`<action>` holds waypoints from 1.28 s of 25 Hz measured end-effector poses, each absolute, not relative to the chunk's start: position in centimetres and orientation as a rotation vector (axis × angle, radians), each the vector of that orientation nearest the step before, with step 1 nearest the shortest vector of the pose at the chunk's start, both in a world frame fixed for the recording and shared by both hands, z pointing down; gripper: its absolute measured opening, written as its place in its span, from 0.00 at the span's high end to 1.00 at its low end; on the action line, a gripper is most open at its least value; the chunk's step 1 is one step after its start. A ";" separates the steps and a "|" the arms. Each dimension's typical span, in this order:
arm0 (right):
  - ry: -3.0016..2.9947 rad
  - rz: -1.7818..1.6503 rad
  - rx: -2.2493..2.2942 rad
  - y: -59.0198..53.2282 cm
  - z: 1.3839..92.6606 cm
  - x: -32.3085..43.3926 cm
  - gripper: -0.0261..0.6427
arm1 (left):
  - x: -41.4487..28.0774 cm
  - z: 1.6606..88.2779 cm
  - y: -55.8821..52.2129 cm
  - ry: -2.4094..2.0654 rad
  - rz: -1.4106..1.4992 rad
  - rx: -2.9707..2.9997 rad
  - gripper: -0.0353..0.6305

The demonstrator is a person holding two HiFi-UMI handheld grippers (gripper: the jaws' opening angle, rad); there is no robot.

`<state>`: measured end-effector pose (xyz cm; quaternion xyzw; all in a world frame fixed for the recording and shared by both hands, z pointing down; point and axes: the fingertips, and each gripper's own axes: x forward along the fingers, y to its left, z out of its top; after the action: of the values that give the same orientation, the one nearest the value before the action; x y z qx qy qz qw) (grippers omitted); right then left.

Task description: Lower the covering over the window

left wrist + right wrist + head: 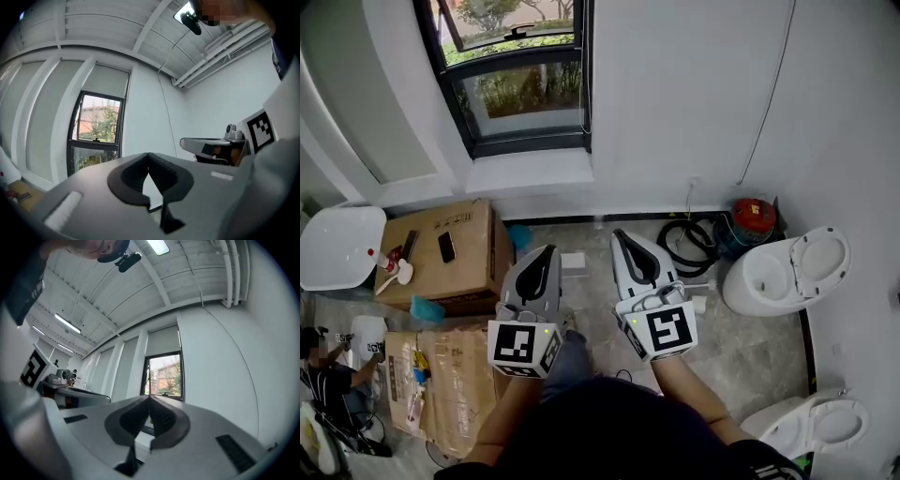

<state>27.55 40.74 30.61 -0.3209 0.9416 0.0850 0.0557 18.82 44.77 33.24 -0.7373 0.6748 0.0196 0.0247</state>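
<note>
Left claw (549, 251) and right claw (619, 234): pale grey-white shells noted, with black linings inside. Black-and-white square markers are carried on both cubes.
Window frame (520, 142): black. Green foliage is seen through the glass.
Covering (111, 79), at the window top: pale grey, plain, no pattern recorded.
Walls (694, 94): white.
Floor (750, 347): grey, with a mottled, stone-like pattern.
Cardboard box (473, 258): brown.
Toilet (773, 277): white.
Vacuum (754, 217): red top noted.
Hose (680, 246): black.
Ceiling (140, 291): white, crossed by pale ribs.
</note>
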 end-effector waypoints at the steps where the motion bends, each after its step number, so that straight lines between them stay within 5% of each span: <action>1: 2.868 0.256 -0.982 40.2 30.9 27.3 0.94 | 18.6 33.5 44.2 2.086 0.063 -2.292 0.93; 10: 2.893 0.246 -1.079 32.3 32.8 22.4 0.94 | 13.7 35.3 35.6 2.006 0.102 -2.417 0.84; 22: 2.867 0.292 -1.162 19.7 32.6 9.9 0.94 | 1.3 35.1 22.8 1.925 0.130 -2.493 0.83; 32: 2.857 0.210 -1.334 12.6 34.7 7.8 0.94 | -2.2 36.4 14.9 1.854 0.141 -2.609 0.83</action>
<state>7.76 12.56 34.66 -0.4221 0.9041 0.0664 -0.0089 -2.20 14.94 36.40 -0.8141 0.5783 0.0438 -0.0311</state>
